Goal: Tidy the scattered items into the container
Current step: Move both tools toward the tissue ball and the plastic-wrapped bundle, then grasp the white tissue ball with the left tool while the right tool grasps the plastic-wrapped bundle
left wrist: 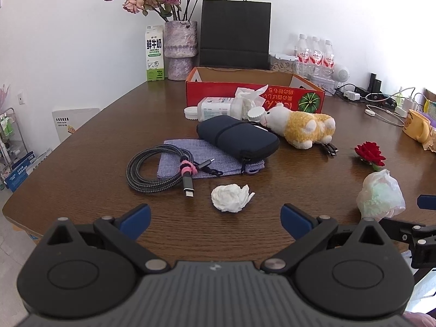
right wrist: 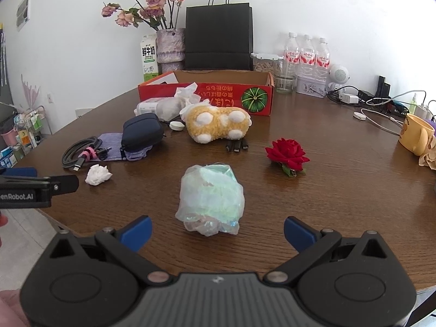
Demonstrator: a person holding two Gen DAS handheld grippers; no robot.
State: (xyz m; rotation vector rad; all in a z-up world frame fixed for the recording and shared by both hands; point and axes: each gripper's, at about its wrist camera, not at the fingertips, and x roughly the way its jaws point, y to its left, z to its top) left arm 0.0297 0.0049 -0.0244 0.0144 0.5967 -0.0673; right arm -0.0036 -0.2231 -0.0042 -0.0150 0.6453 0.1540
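On a dark wood-grain table [left wrist: 81, 147] the scattered items lie in a loose band, and the container, a shallow red cardboard box [left wrist: 207, 88] printed with a green striped melon, sits open at the far side in front of a black paper bag [left wrist: 235, 32].

The left gripper [left wrist: 215, 219] hangs over the near edge with its blue-tipped fingers [left wrist: 136, 219] spread wide and nothing between them. Just beyond it lies a crumpled white tissue [left wrist: 231, 197]. Farther and to the left is a coiled grey braided cable [left wrist: 152, 170] bound with a pink tie, partly overlapping a flat lilac fabric pouch [left wrist: 196, 158]. A navy zip case [left wrist: 237, 136] with an elastic band rests on the pouch's far end. Beyond it lies a white bottle [left wrist: 215, 107] on its side, with more crumpled tissue against the box front.

A yellow-and-white plush toy [right wrist: 215, 125] lies on its side near the box, a few dark cable plugs [right wrist: 237, 145] just beside it on the near side. To the right sits a red fabric rose [right wrist: 287, 154].

The right gripper [right wrist: 218, 234] also has its fingers [right wrist: 298, 233] spread apart, gripping nothing; a bundled translucent plastic bag [right wrist: 211, 199], pale green inside, sits on the table just beyond the gap between them.
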